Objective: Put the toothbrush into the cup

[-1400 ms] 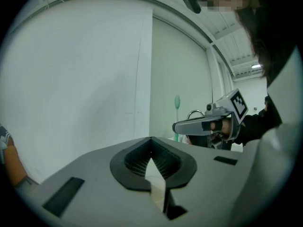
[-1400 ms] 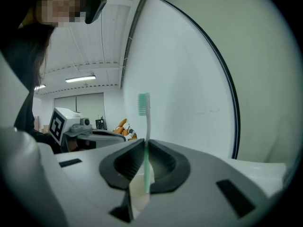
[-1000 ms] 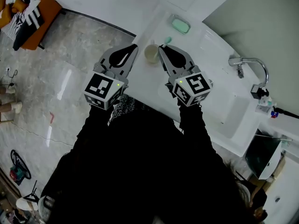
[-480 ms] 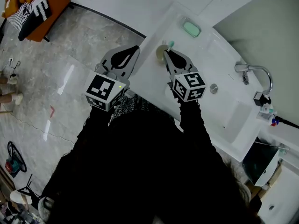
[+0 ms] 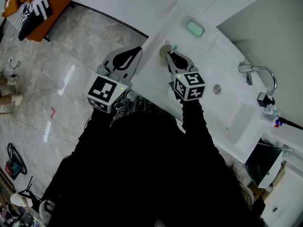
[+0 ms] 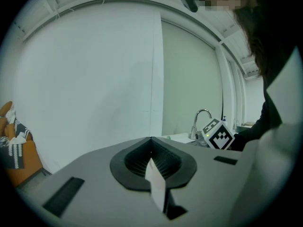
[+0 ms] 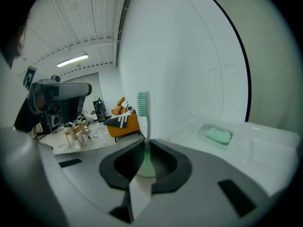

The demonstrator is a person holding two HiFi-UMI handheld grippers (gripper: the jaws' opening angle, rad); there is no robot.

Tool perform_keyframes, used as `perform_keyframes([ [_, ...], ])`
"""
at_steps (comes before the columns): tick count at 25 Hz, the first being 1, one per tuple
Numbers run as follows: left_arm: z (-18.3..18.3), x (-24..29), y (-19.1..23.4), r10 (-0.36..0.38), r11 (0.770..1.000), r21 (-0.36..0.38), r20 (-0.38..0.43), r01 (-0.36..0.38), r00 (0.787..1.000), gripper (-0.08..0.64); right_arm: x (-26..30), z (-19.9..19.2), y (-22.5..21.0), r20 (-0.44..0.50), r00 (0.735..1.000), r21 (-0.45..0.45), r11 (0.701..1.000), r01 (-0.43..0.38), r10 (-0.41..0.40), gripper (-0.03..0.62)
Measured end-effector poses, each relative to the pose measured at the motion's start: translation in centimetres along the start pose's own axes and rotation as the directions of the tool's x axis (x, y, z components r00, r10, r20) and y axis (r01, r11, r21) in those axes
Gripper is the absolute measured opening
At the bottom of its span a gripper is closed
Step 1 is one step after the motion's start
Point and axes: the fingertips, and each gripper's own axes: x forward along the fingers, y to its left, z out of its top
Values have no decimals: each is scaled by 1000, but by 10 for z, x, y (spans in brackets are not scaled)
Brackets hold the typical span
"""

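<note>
Hugging counter (image 5: 150, 67) edge: cup (image 5: 164, 52), toothbrush (image 5: 173, 47)

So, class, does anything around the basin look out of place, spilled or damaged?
Nothing stands out. The right gripper holds the toothbrush upright by the cup, the soap sits in its dish, and no spill shows on the counter.
</note>
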Motion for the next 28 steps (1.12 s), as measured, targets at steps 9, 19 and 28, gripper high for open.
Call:
perform_keyframes([
  [9, 0, 4, -10, -33, 999, 7, 4, 33, 999, 8, -7, 13, 1, 67, 998, -38, 999, 20, -17, 104],
  [19, 2, 14, -17, -60, 998, 24, 11, 60, 998, 8, -36, 40, 7, 151, 988, -73, 996, 43, -32, 104],
  [28, -2, 27, -33, -106, 993, 45, 1, 105, 994, 8, -80, 59, 16, 240, 970, -101, 993, 55, -29, 74],
])
